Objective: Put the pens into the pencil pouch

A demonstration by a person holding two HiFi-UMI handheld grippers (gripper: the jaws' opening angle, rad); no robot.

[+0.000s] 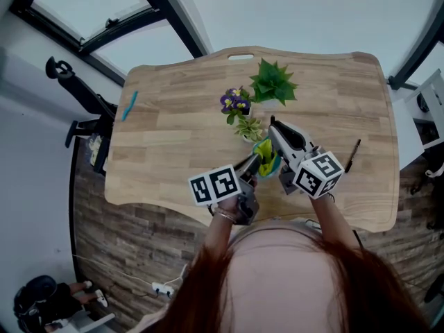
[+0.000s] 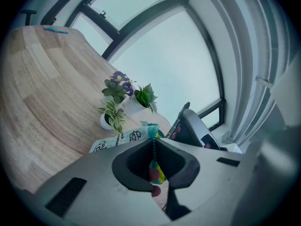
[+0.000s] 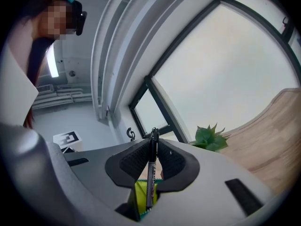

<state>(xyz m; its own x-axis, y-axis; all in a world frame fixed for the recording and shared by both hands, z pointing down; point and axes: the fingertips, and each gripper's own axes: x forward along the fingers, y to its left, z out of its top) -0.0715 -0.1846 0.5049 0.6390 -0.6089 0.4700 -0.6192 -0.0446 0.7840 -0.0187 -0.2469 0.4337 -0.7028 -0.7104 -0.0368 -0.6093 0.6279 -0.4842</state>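
My left gripper [image 2: 154, 166] is shut on the teal zipper edge of the pencil pouch [image 2: 117, 139], a white printed pouch with a yellow lining, and holds it up over the table. In the head view the pouch [image 1: 266, 155] hangs between both grippers near the table's middle. My right gripper [image 3: 151, 161] is shut on a dark pen [image 3: 150, 173]. That pen stands upright, its lower end down in the pouch's yellow opening [image 3: 141, 194]. In the head view the left gripper [image 1: 253, 164] sits left of the pouch and the right gripper [image 1: 279, 136] right above it.
Three small potted plants [image 1: 250, 103] stand just beyond the pouch. A dark pen [image 1: 352, 155] lies on the wooden table [image 1: 173, 137] at the right, and a teal pen [image 1: 130, 105] near the far left edge. Windows lie beyond the table.
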